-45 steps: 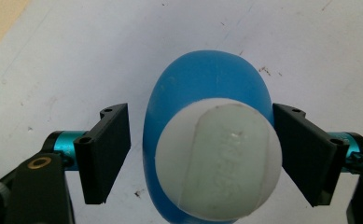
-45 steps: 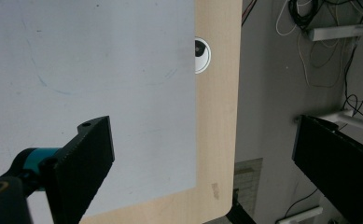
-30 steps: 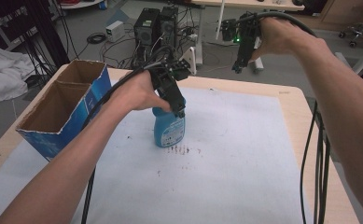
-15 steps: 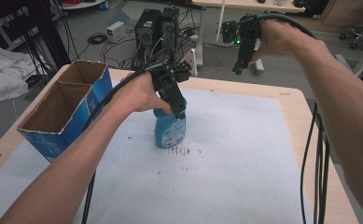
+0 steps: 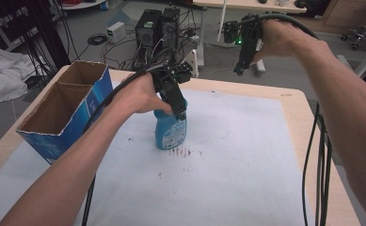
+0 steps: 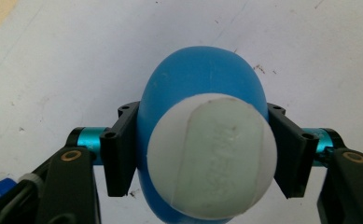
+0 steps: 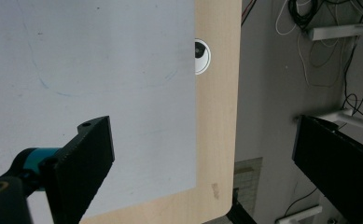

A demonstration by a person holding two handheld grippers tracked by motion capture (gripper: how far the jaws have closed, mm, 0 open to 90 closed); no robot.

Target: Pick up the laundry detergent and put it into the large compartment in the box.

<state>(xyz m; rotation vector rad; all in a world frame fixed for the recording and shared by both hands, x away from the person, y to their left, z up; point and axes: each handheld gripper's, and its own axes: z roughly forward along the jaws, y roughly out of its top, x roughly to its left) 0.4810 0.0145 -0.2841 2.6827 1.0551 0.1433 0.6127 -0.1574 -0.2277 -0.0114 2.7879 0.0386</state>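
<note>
A blue bottle (image 5: 171,132) with a white cap (image 6: 212,163) stands upright on the white mat (image 5: 237,155), near the table's middle. My left gripper (image 5: 178,110) comes down over its top. Its jaws have just been closing, and the pads (image 6: 123,149) now press the bottle's blue shoulder (image 6: 198,79) from both sides. My right gripper (image 5: 241,66) hangs high over the table's far edge. In the right gripper view its jaws stand wide open (image 7: 202,154), with nothing between them above the mat (image 7: 90,60) and the table's wooden corner (image 7: 216,140).
An open cardboard box with blue sides (image 5: 63,117) stands at the table's left edge. Dark specks (image 5: 180,151) mark the mat beside the bottle. Black cables (image 5: 319,165) hang along the right edge. Computer towers (image 5: 159,28) and loose wires sit on the floor beyond the table.
Both hands and the bottle stay where they were; seen from above, nothing has visibly shifted.
</note>
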